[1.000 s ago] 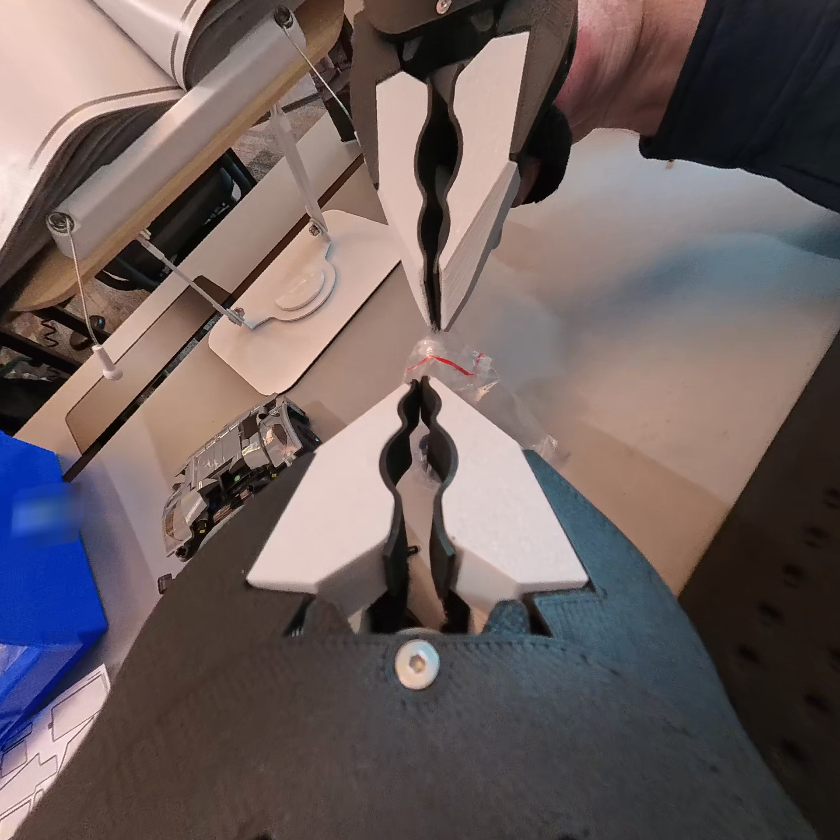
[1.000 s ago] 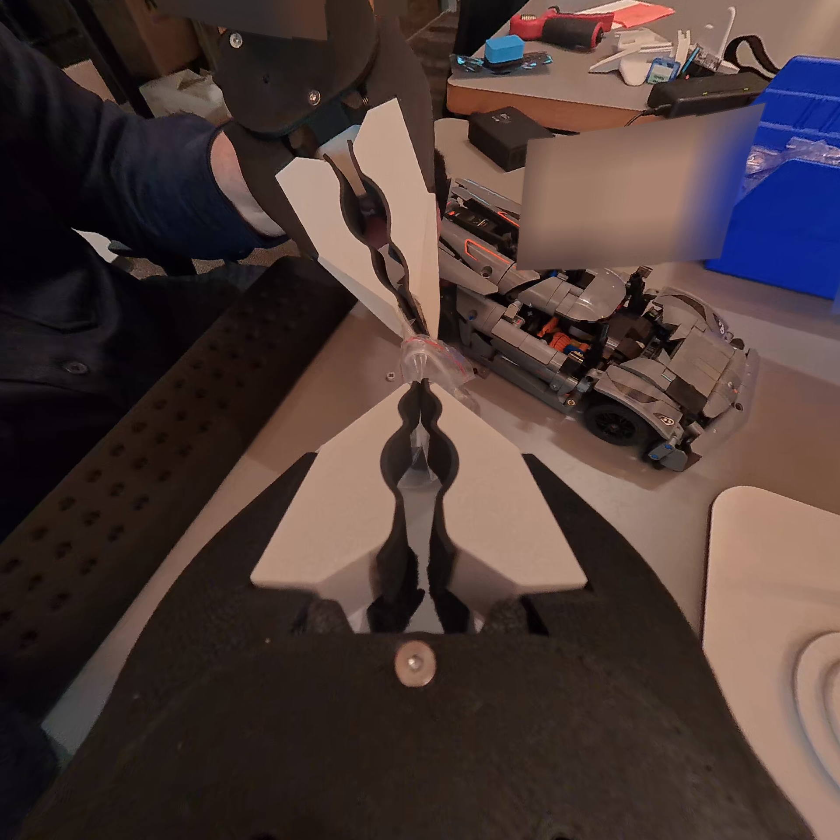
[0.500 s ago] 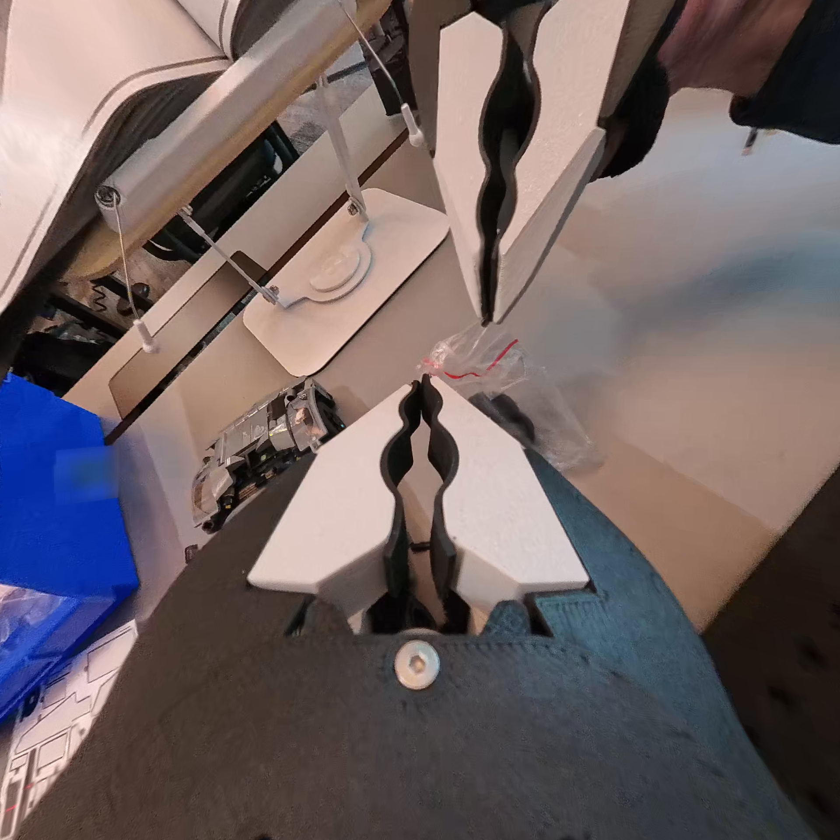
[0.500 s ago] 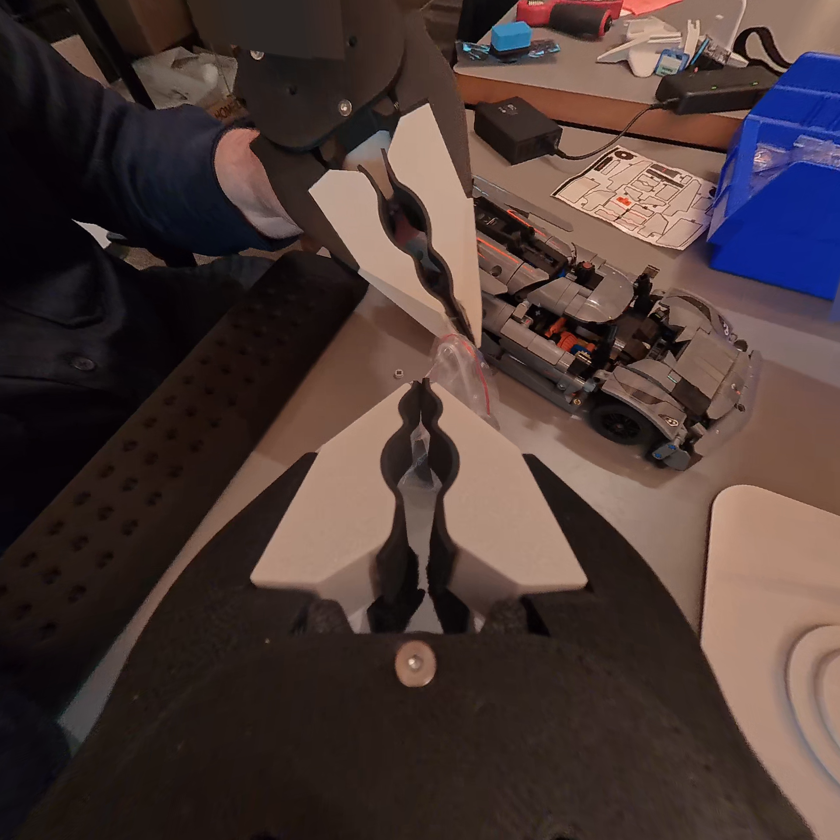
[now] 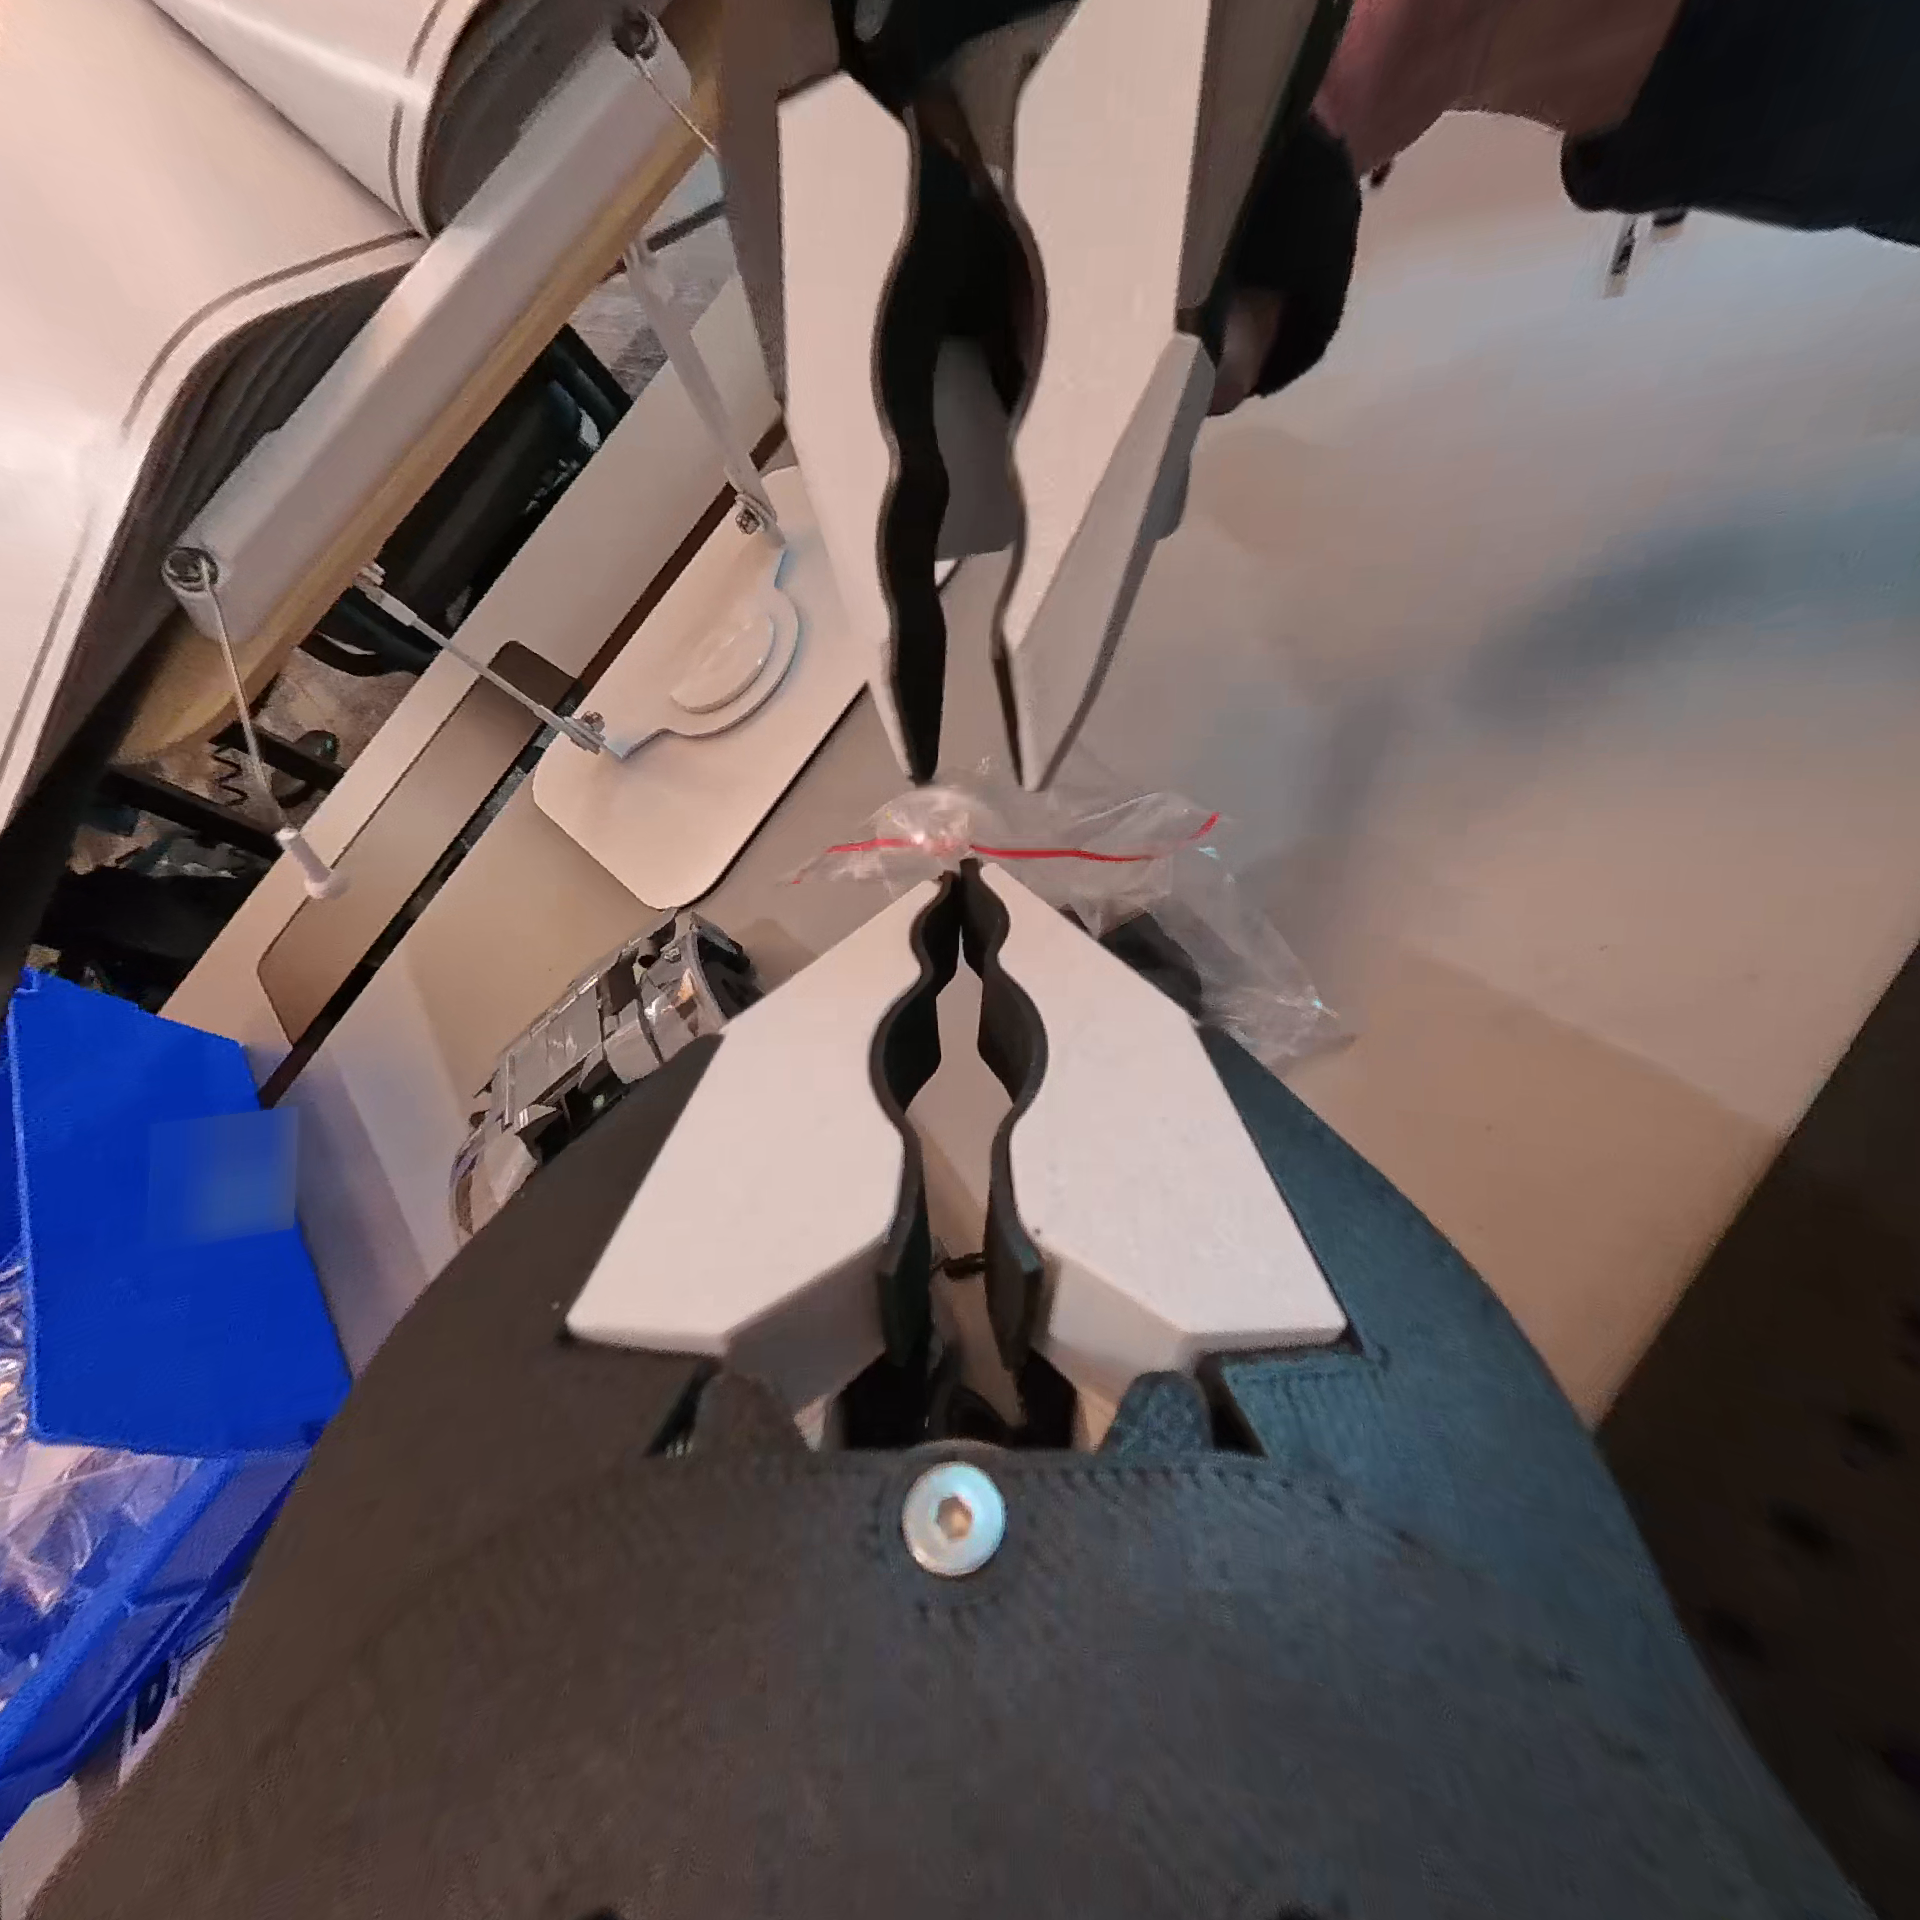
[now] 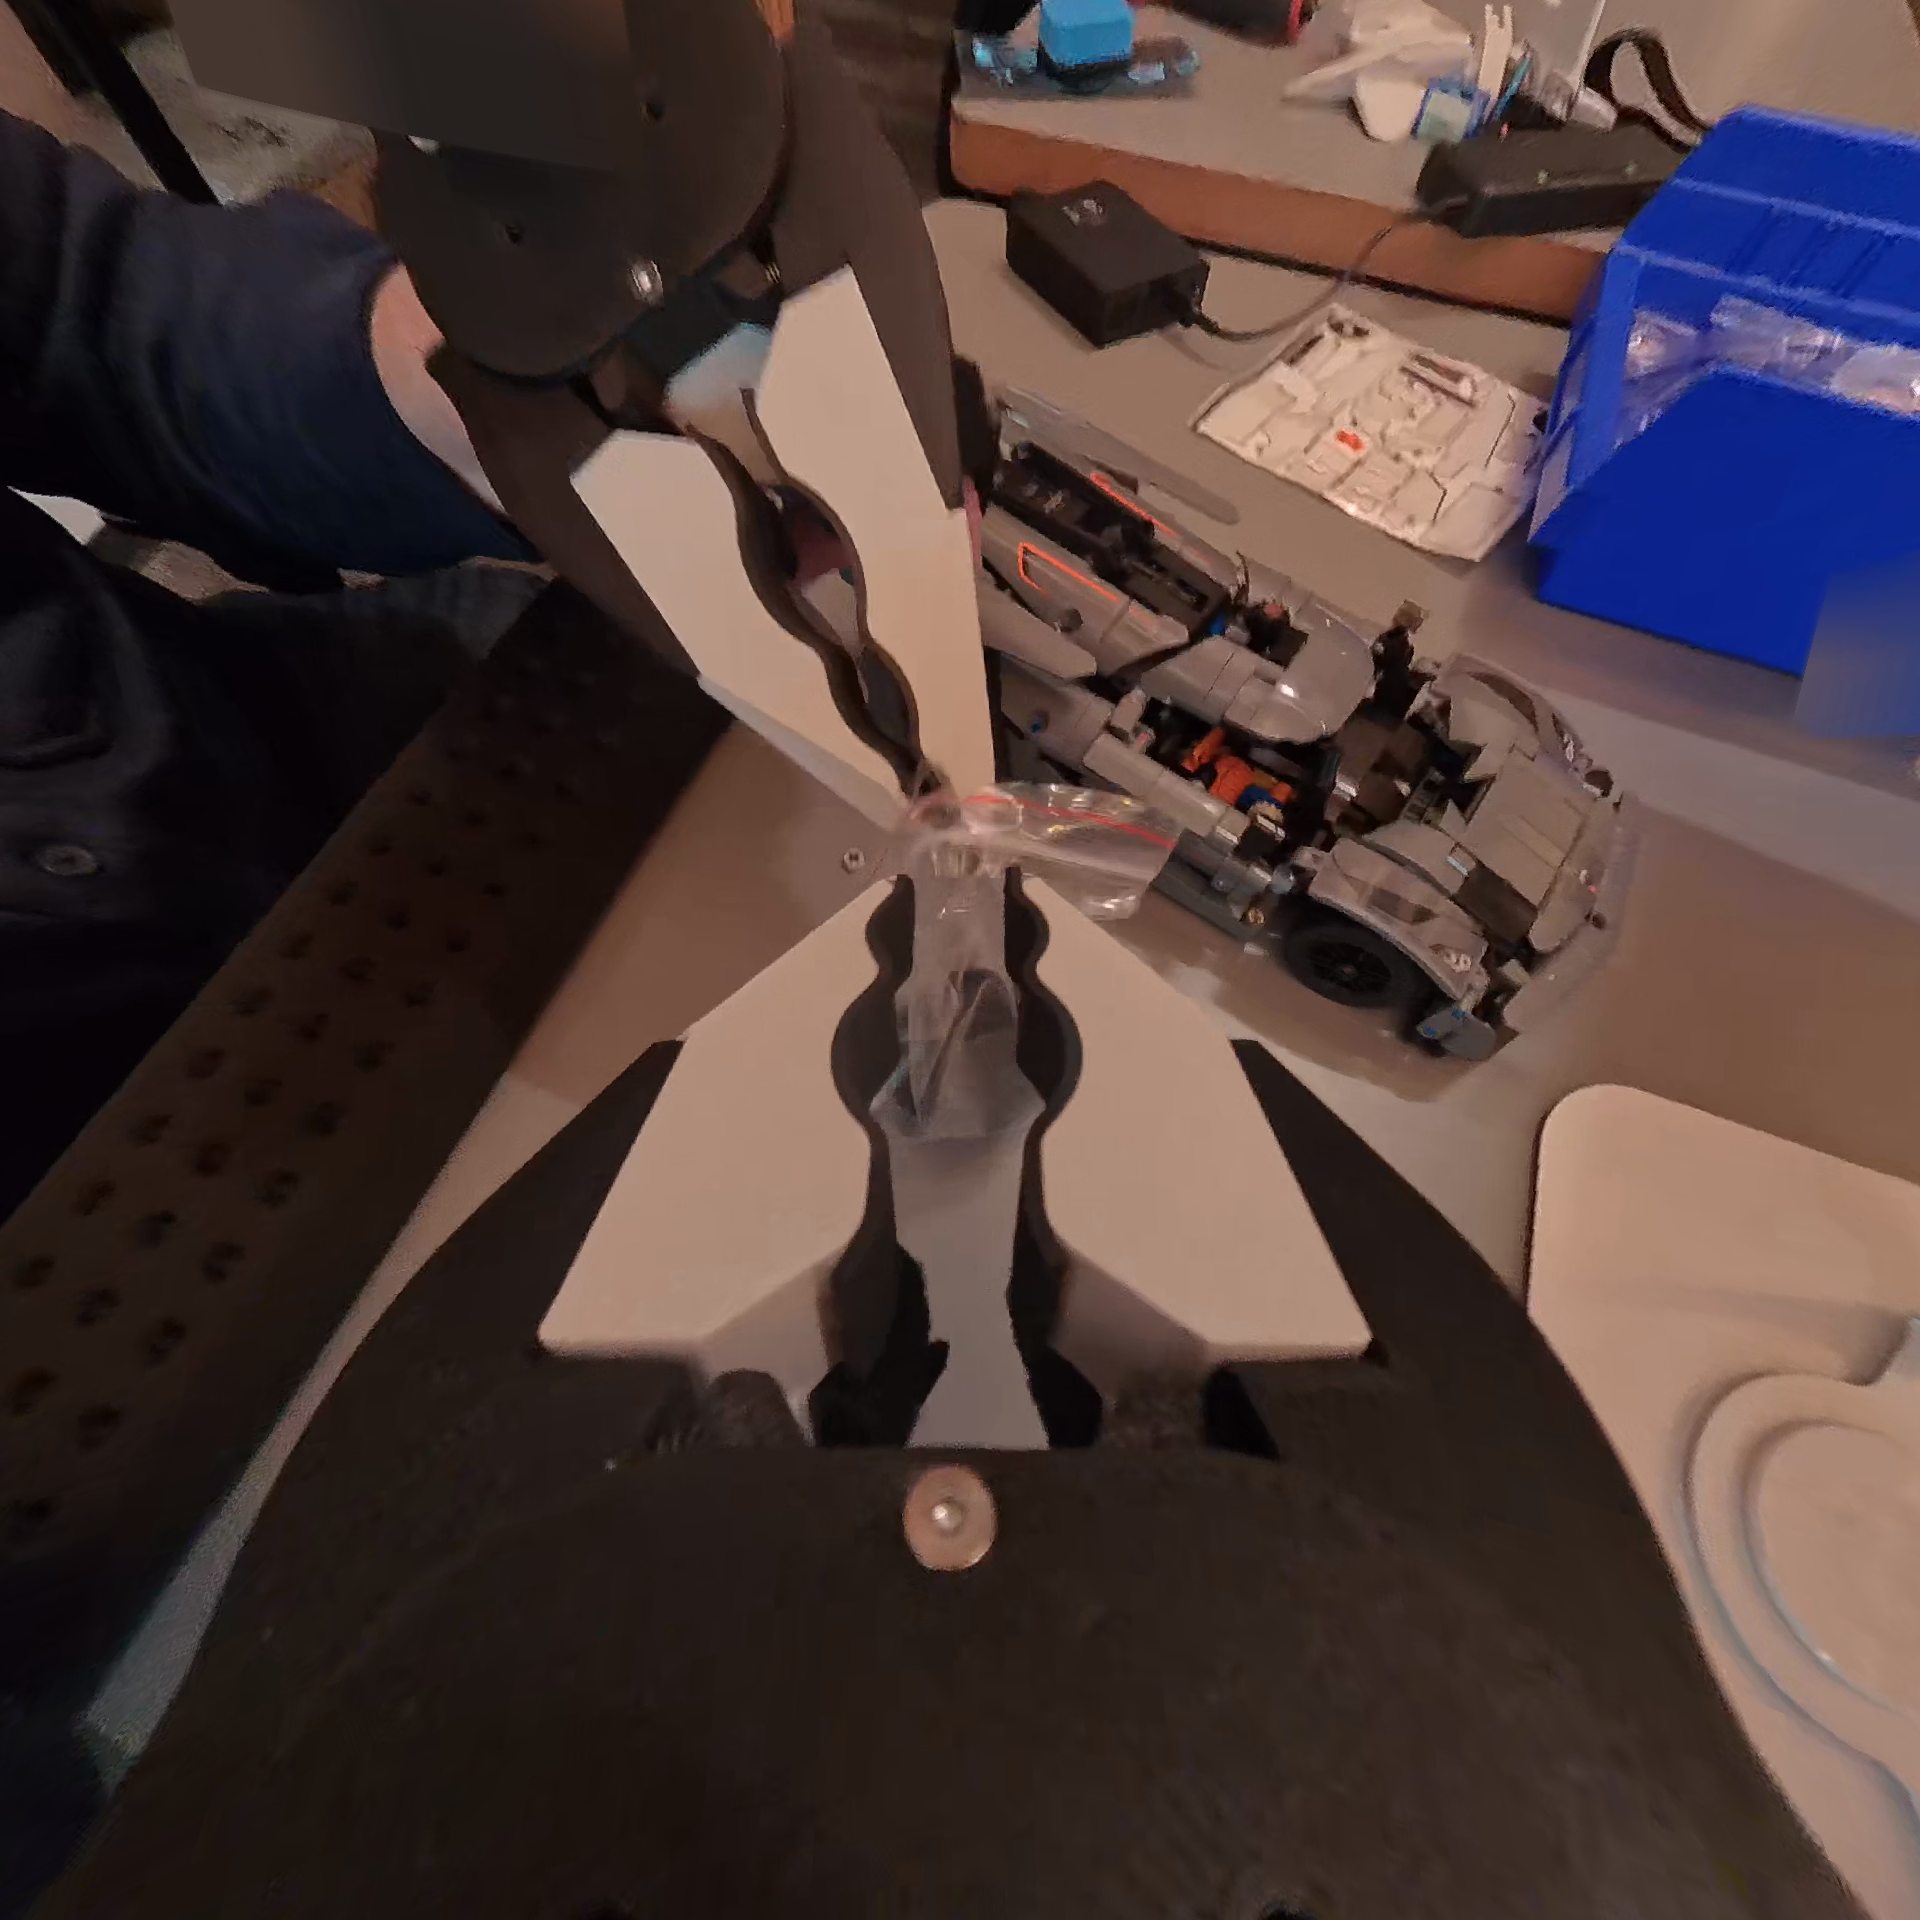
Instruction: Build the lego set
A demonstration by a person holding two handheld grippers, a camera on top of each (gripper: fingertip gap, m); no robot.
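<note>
You work at a pale grey table point(image 6: 1714, 935) under warm, rather dim light. Along your near edge lies a dark perforated board point(image 6: 260, 935) with rows of small holes. A white flat plate point(image 5: 665, 769) with thin metal rods sits on the table at your right. Behind, you have a second table point(image 6: 1195, 156) with a wooden edge, crowded with small items, and a black box point(image 6: 1107, 260) with a cable stands below it. A blue bin point(image 6: 1745, 416) stands at the far side. A white roll point(image 5: 156, 260) with dark stripes lies at the upper left of the left wrist view.
</note>
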